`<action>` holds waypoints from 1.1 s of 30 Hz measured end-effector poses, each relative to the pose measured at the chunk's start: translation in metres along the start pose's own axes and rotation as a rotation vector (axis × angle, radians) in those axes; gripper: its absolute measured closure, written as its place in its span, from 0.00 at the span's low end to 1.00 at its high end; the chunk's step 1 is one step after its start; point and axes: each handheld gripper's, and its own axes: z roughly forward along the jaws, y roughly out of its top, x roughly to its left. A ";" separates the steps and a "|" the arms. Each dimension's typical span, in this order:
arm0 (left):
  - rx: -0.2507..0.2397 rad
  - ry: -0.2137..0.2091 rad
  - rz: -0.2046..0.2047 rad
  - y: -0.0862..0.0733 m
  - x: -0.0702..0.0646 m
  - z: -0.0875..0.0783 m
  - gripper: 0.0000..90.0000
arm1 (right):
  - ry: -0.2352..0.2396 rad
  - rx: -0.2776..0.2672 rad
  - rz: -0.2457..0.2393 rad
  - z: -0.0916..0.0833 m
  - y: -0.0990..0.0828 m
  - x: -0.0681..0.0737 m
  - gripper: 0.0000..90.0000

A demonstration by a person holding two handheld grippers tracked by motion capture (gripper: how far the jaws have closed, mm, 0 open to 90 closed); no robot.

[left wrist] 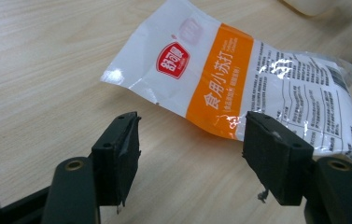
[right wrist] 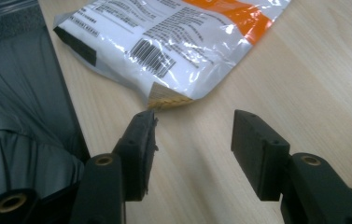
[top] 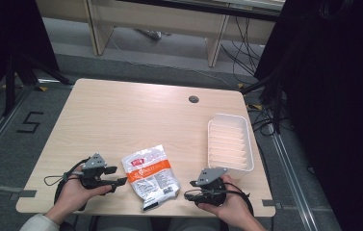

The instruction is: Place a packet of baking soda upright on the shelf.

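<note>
White-and-orange plastic is what I'm working with: a soft packet (top: 149, 175) lying flat near the front edge of the wooden table (top: 121, 115), between my two tools. From the high view, the left gripper (top: 116, 183) sits just beside the packet's left edge and the right gripper (top: 189, 195) just off its lower right corner, both pointing inward. A white ribbed tray (top: 230, 142) stands apart to the right, the likely place for the packet, I judge.

In the left gripper view, the jaws stand wide with nothing between them; the packet (left wrist: 239, 79) lies just ahead, its orange band facing the gap. I'd bring this side in low, one jaw skimming the tabletop, so the thin sealed edge slides between the pads rather than being pushed away.

In the right gripper view, the jaws are also spread wide and empty, and the packet's (right wrist: 164, 42) crimped bottom corner sits just beyond the left jaw, near the table's front edge. That seam looks the firmest place to pinch; the glossy film will probably slip if I catch only the puffed middle. My plan is to close on the seam squarely, steady the far side with the other tool, and lift slowly so the contents don't sag.
</note>
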 end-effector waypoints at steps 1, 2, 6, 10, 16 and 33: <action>-0.002 0.001 0.000 0.000 0.001 0.000 0.40 | -0.006 -0.017 -0.003 0.000 0.000 -0.002 0.56; -0.002 0.000 -0.009 0.001 0.001 0.001 0.40 | -0.012 -0.021 0.020 -0.002 0.000 -0.003 0.56; 0.005 0.007 -0.029 0.001 0.003 0.004 0.39 | -0.013 -0.008 0.023 -0.002 -0.001 -0.003 0.57; -0.010 0.024 -0.059 0.005 0.003 0.011 0.38 | -0.005 -0.016 0.007 0.000 0.001 0.002 0.58; 0.012 -0.008 -0.134 0.007 0.005 0.020 0.39 | -0.007 -0.017 0.004 0.000 0.001 0.002 0.58; 0.026 -0.056 -0.194 0.006 0.006 0.033 0.43 | -0.004 0.007 0.007 -0.003 0.002 0.001 0.58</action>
